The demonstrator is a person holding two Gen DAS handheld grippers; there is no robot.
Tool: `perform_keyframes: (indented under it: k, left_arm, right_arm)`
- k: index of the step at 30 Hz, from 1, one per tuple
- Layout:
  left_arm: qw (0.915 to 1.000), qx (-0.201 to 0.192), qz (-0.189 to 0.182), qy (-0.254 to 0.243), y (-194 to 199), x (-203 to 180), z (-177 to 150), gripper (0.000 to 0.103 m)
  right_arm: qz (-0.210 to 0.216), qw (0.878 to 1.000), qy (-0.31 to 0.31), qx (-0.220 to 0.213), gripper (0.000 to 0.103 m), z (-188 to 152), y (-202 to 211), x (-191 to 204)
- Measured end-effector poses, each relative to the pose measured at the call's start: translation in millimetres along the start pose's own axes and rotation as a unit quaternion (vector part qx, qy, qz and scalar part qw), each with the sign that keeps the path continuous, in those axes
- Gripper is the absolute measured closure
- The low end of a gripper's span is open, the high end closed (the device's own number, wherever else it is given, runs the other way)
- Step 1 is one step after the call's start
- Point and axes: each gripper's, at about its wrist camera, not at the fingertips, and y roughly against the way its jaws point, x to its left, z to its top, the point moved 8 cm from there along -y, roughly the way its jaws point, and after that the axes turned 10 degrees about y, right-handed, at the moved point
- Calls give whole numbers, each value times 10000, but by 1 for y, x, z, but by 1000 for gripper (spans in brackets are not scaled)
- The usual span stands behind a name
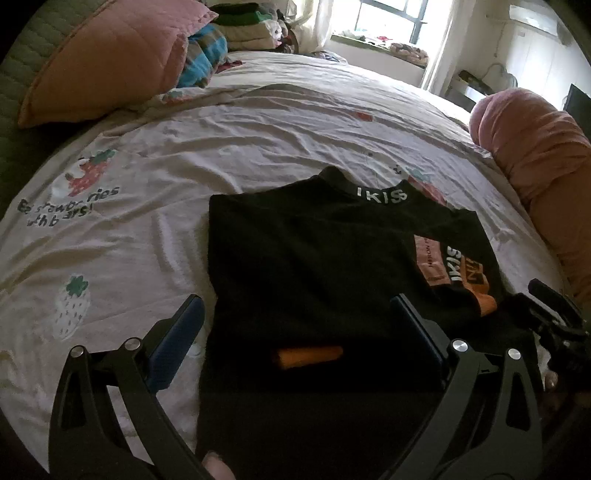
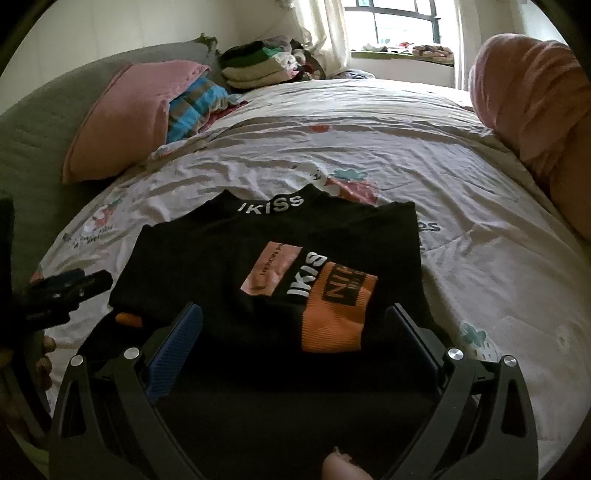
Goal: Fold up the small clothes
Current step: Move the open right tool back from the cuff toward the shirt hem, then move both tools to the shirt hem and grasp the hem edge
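Note:
A black top (image 1: pixel 314 258) with white IKISS lettering on the collar lies folded on the bed. Its sleeves are laid over the body; an orange cuff (image 1: pixel 310 356) shows near the hem. In the right wrist view the top (image 2: pixel 221 258) shows a pink and orange sleeve panel (image 2: pixel 332 321). My left gripper (image 1: pixel 295 299) hovers open over the top's near left part, blue pads wide apart and off the cloth. My right gripper (image 2: pixel 293 306) stands open above the near right part, nothing pressed between its pads. Each gripper shows at the other view's edge (image 1: pixel 546 306) (image 2: pixel 74 286).
The bed carries a white strawberry-print sheet (image 1: pixel 166 155). A pink pillow (image 1: pixel 110 62) and a stack of folded clothes (image 1: pixel 247 26) lie at the far left. A rolled pink blanket (image 1: pixel 535 155) lines the right side. A window (image 2: pixel 399 22) is behind.

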Motion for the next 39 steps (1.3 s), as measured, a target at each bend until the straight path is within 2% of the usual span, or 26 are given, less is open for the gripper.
perform_keyframes:
  k: [10,21,27,32,39]
  left_arm:
    - [9998,-148,52,109,15,12,-7,10]
    - [9998,-155,55,59,25,15,-33,10]
    - [9992,-108,-59,379,34,30,-47,10]
    - [9982,-89,30,598,43,46,-59,10]
    - [9976,54,334,598,52,66,-85,10]
  right_arm:
    - [49,9999,-12,-108,5,-1,16,-3]
    - [59,9999,22,-118,5,-12,30,-8]
    - [102,9999,-1,-78,5,-24,39,-12]
    - [142,9999,27,28,5,-37,43,-14]
    - [170,9996,80,198,5,-62,50,-17]
